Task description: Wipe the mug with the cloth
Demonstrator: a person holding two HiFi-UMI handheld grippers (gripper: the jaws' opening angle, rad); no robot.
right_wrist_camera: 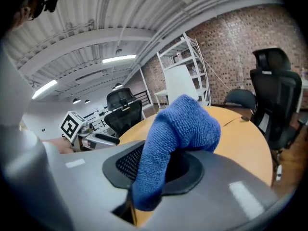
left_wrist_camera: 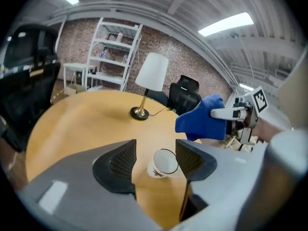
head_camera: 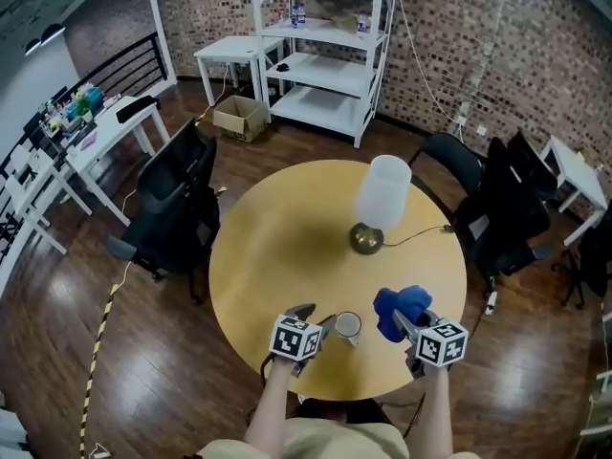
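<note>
Now the cloth (right_wrist_camera: 178,138) is clamped in the right fingers (right_wrist_camera: 126,161), the mug (left_wrist_camera: 164,161) framed ungripped between the parted left fingers (left_wrist_camera: 115,165); wiping is not begun.

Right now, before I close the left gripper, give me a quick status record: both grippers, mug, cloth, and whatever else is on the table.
left gripper: jaws apart, mug just ahead between them, pads not pressing on it
right gripper: closed on the cloth, raised off the table
mug: upright on the table, near the person's edge
cloth: blue, bunched, to the mug's right, not touching it
table: round, yellow
lamp: white shade, stands beyond the mug
</note>
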